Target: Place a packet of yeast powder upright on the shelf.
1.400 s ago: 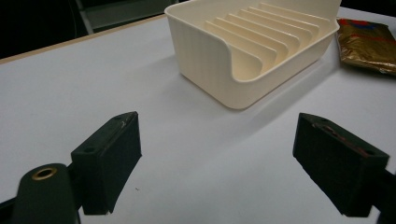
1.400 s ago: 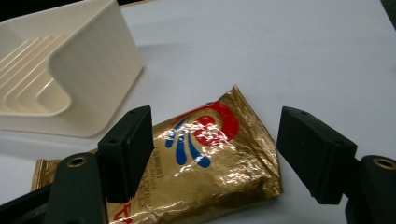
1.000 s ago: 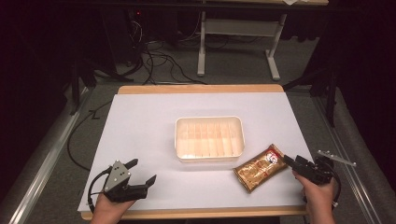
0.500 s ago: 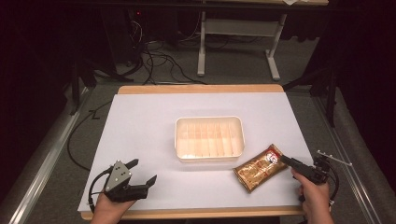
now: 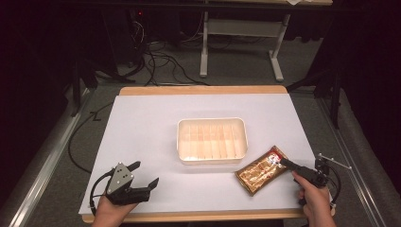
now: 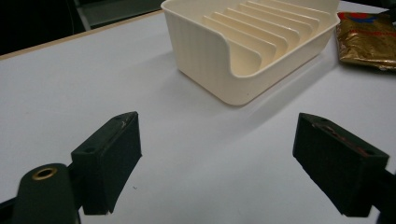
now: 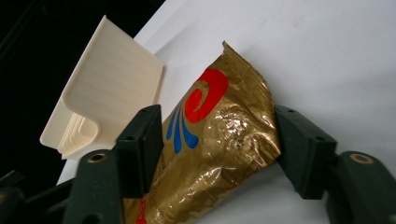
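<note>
Gold packet point(image 7: 219, 140) being pinched by right gripper point(image 7: 217, 140) fingers, just closing; left gripper point(image 6: 229, 154) fingers being kept spread above bench point(image 5: 151, 118).

- This is a lab or test room set up for recording, not a home.
- A wooden-edged table point(image 5: 203, 90) under a plain white sheet stands alone on a grey carpeted floor point(image 5: 56, 156).
- Black cables point(image 5: 161, 66) lie loose on the floor beyond the table's far edge.
- The grey metal legs of a workbench point(image 5: 276, 59) rise behind them; the surroundings are dark.
- Aluminium rails point(image 5: 42, 161) run along the floor past the table's left and right edges.
</note>
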`<state>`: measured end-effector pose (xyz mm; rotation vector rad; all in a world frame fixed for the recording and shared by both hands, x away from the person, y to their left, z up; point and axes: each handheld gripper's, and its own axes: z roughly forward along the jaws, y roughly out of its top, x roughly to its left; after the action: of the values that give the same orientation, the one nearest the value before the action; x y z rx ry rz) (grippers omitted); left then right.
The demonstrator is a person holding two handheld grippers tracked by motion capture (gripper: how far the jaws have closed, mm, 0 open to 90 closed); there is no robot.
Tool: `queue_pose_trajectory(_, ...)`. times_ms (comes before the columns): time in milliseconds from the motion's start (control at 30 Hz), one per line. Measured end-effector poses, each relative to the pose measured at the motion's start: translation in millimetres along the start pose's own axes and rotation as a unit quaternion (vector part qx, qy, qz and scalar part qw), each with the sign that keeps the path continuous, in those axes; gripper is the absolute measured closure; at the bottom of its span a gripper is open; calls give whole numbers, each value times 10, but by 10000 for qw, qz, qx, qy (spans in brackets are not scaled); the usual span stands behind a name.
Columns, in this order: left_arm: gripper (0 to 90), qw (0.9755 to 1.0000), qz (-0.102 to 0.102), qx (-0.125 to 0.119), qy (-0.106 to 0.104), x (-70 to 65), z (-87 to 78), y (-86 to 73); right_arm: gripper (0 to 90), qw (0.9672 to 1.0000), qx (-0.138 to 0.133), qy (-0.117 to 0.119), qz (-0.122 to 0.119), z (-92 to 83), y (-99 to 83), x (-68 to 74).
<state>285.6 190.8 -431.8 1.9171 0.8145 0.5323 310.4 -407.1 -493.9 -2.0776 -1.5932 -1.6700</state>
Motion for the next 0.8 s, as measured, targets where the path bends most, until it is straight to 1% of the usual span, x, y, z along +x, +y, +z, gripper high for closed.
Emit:
queue_pose_trajectory(100,157,10000,5,5,-6,1,-1,0,512,10000,39,16,-18,3,-2,5)
queue_pose_trajectory(133,157,10000,5,5,-6,1,-1,0,512,10000,39,16,-18,3,-2,5)
queue_pose_trajectory(167,157,10000,6,3,-3,1,0,0,539,10000,37,37,1,4,-1,6)
queue_pose_trajectory(200,157,10000,5,4,-2,1,1,-1,590,10000,48,56,-28,3,-1,3)
queue_pose_trajectory(233,157,10000,5,4,-4,1,0,0,613,9999,41,64,-66,2,0,2)
queue_pose_trajectory(267,157,10000,5,4,-4,1,0,0,613,9999,41,64,-66,2,0,2)
queue_pose_trajectory(300,157,10000,13,6,-2,0,1,0,652,9999,54,80,-93,1,1,6)
queue_pose_trajectory(333,157,10000,13,6,-2,0,1,0,652,9999,54,80,-93,1,1,6)
queue_pose_trajectory(367,157,10000,16,8,-2,-1,2,-1,685,9999,68,97,-83,3,0,19)
queue_pose_trajectory(400,157,10000,16,8,-2,-1,2,-1,685,9999,68,97,-83,3,0,19)
queue_pose_trajectory(433,157,10000,16,10,-2,-2,2,-1,711,9998,69,117,-133,2,2,24)
queue_pose_trajectory(533,157,10000,20,15,-1,-3,3,-1,749,9997,64,152,-191,3,4,38)
queue_pose_trajectory(567,157,10000,26,18,3,-3,3,-1,771,9997,74,156,-188,2,3,45)
queue_pose_trajectory(600,157,10000,26,18,3,-3,3,-1,771,9997,74,156,-188,2,3,45)
queue_pose_trajectory(633,157,10000,26,20,3,-2,4,-1,801,9996,78,179,-187,2,5,68)
queue_pose_trajectory(667,157,10000,27,22,1,-2,4,-1,801,9996,78,179,-187,2,5,68)
queue_pose_trajectory(700,157,10000,24,20,3,-3,4,-1,832,9995,77,180,-259,-1,8,79)
queue_pose_trajectory(800,157,10000,29,24,1,-3,3,-1,853,9994,54,211,-285,-4,11,100)
